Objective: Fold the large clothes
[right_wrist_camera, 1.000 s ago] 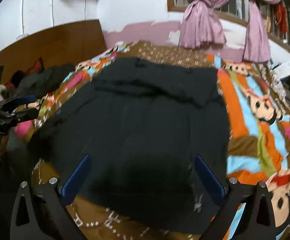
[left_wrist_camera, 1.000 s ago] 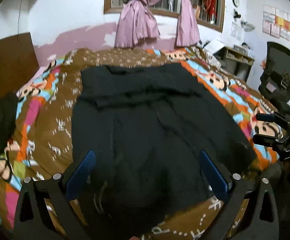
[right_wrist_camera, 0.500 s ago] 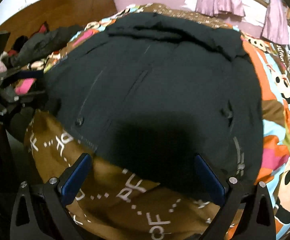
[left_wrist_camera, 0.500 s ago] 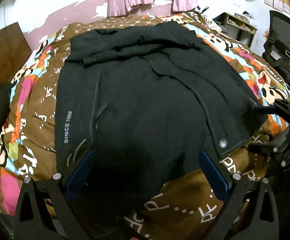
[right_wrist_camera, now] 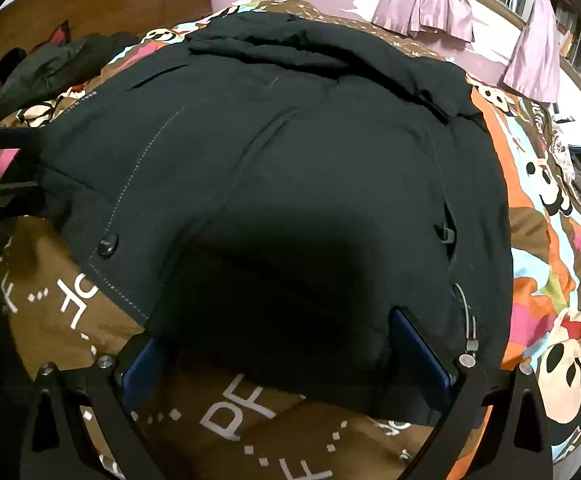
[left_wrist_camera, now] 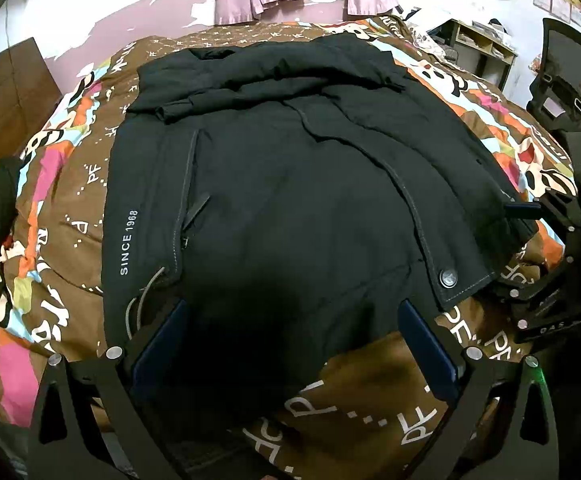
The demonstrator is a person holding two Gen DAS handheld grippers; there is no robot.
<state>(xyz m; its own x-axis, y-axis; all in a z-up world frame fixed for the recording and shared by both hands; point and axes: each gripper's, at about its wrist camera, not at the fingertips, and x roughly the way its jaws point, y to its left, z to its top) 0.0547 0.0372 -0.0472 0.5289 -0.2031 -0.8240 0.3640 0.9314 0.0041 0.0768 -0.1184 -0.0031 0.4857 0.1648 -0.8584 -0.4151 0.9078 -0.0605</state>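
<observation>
Both tongs lowered to the near hem of the black jacket [left_wrist_camera: 290, 184] spread on the bed [left_wrist_camera: 62, 216].

Compared with a second ago, dropped from a high look over the room to just above the hem at lower centre of both views. Left tongs [left_wrist_camera: 290, 344] spread wide, nothing between the blue pads, hem corner with drawcord [left_wrist_camera: 142, 300] just by the left pad. Right tongs [right_wrist_camera: 286, 356] equally wide, empty, straddling the hem edge at lower centre. Jacket lying front-up, hood bunched toward the upper centre, snap button [left_wrist_camera: 447, 278] on the flap at lower right. Judged as lining up for a pinch on both hem corners, first fold not yet begun.
</observation>
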